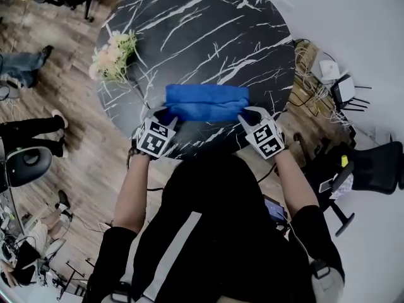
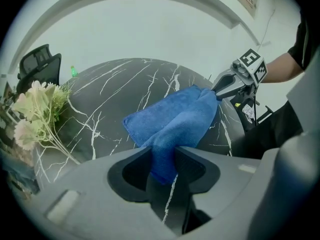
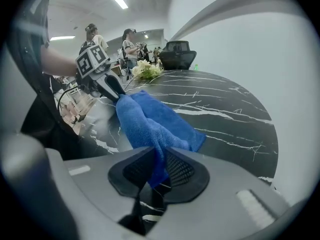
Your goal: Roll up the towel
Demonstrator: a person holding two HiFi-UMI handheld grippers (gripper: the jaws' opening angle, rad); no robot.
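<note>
A blue towel (image 1: 207, 102) lies folded into a long band near the front edge of the round black marble table (image 1: 208, 30). My left gripper (image 1: 169, 115) is shut on the towel's near left end, with blue cloth (image 2: 175, 119) pinched between its jaws (image 2: 162, 166). My right gripper (image 1: 248, 115) is shut on the near right end, the towel (image 3: 150, 119) bunching up from its jaws (image 3: 160, 169). Each gripper shows in the other's view, the right gripper (image 2: 227, 86) and the left gripper (image 3: 112, 89), both at the towel's ends. The held edge is lifted slightly off the table.
A bunch of pale artificial flowers (image 1: 113, 55) lies at the table's left edge. A black office chair (image 1: 372, 166) stands on the right, with cables (image 1: 309, 55) and a white box on the floor beside the table. People's legs (image 1: 25, 65) show at the left.
</note>
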